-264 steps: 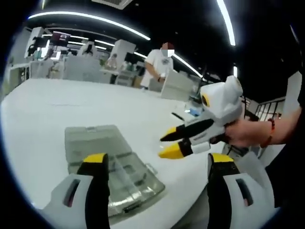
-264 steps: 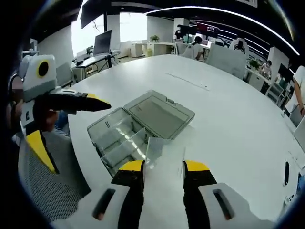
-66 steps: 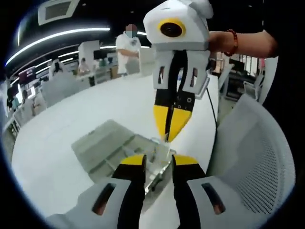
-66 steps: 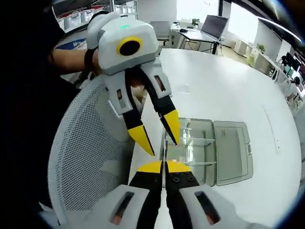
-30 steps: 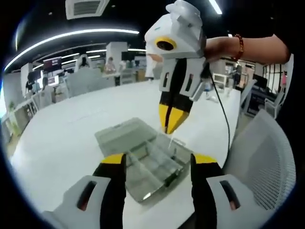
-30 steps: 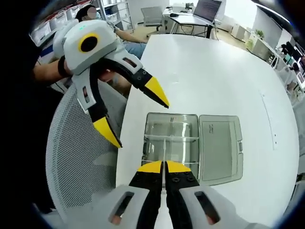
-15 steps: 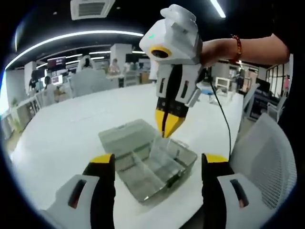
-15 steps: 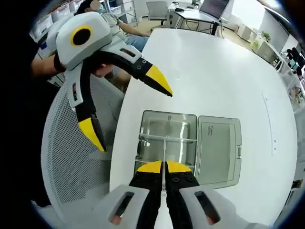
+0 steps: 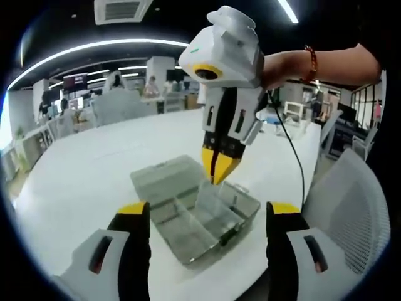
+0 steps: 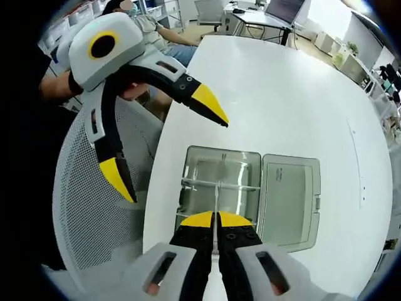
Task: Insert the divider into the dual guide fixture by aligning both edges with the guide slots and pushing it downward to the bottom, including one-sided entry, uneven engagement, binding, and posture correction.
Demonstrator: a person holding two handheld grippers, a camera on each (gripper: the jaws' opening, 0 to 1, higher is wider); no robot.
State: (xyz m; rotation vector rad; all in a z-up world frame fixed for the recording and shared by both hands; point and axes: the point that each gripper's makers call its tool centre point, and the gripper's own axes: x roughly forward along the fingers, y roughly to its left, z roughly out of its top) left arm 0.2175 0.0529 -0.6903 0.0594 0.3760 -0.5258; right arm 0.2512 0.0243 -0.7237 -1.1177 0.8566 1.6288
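Big white round table (image 10: 301,94) under everything, mesh-backed chair (image 10: 88,226) tucked against its near edge, right beside the clear fixture box (image 10: 219,179). Box sits open near that edge with its lid (image 10: 289,200) flopped flat on the side away from the chair.

Right gripper (image 9: 217,169) held from above by a hand (image 9: 282,63) with a bead bracelet, pointing steeply down over the box, yellow tips pinched together on the divider (image 10: 216,204). Divider is a thin clear sheet, seen edge-on in the right gripper view, long axis running away from the jaws down into the box, lower end at a crosswise partition already in there. Can't tell how far down it's seated.

Left gripper (image 10: 166,141) hangs over the table edge on the chair side of the box, jaws spread wide, nothing between them, not touching the box.

More desks and people well beyond the box.
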